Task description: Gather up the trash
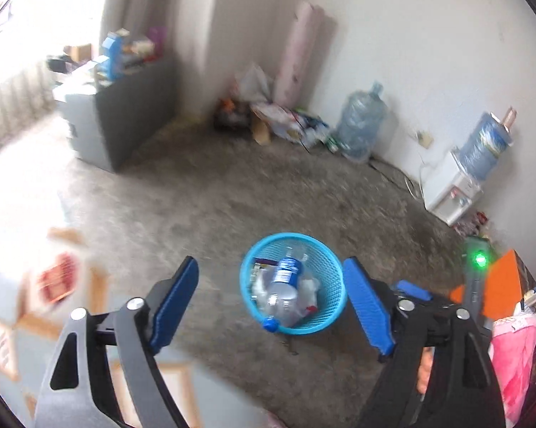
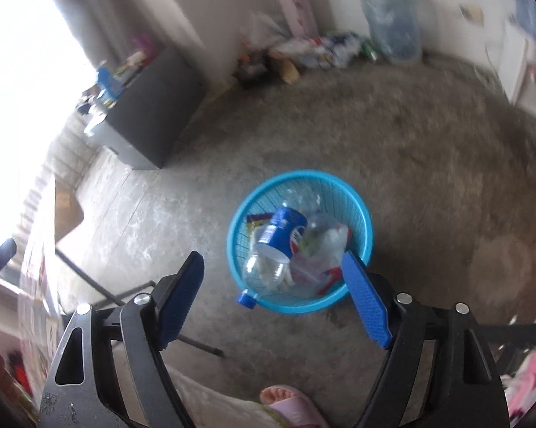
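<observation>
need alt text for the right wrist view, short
A blue mesh wastebasket stands on the concrete floor, holding a clear plastic bottle with a blue label and cap, plus crumpled plastic wrappers. The right gripper hangs open and empty above it. A pink slipper shows at the bottom edge.

Daylight floods in from the window (image 1: 36, 18) on the left and blows out completely. Motion blur smears both views, worst toward the curved, dark-cornered fisheye edges; the floor (image 2: 410, 164) looks soft.
</observation>
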The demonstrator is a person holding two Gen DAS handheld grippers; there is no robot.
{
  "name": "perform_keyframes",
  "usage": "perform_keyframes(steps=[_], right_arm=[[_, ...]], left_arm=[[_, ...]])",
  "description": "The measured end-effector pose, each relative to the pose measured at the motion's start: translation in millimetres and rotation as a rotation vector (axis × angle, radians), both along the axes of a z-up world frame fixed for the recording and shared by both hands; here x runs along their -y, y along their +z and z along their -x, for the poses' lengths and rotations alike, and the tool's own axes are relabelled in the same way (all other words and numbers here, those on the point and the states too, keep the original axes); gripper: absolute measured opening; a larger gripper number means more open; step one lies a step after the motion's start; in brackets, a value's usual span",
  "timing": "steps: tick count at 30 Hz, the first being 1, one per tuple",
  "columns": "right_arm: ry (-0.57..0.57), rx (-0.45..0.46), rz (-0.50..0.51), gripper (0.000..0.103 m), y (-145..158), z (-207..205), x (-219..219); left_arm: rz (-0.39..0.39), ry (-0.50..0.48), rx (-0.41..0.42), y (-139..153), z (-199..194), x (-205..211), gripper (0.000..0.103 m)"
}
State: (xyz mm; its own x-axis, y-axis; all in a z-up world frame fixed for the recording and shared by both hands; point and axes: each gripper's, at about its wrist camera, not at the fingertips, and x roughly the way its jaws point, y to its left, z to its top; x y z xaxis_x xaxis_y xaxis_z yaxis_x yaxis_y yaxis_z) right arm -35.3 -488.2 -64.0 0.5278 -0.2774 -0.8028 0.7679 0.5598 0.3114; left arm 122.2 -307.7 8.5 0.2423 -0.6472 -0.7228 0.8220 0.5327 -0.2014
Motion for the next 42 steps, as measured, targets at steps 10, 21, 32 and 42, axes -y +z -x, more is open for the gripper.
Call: perform_keyframes(steps=[10,21,32,42], right_arm=[[0.341,0.125,0.348,0.095,90.0,-27.6,-137.0],[0.599,0.079,0.387,0.095,93.7,-44.8,-237.5],[0.682,-0.102,0.44,0.095,73.0,-44.8,-274.2],[0.621,-0.217,0.401,0.095,54.3,-38.9,-263.7]], left_arm=[[0.083,0.376,0.17,50.8,27.4,-175.7,0.097],[-0.077,0.808,0.2,17.5,68.8,-299.9,0.097],[-0.186,0.981,0.155,-0.2,79.6,-319.8,0.097],[-0.263,0.999,0.033,-29.1,71.4,-325.3,0.097]])
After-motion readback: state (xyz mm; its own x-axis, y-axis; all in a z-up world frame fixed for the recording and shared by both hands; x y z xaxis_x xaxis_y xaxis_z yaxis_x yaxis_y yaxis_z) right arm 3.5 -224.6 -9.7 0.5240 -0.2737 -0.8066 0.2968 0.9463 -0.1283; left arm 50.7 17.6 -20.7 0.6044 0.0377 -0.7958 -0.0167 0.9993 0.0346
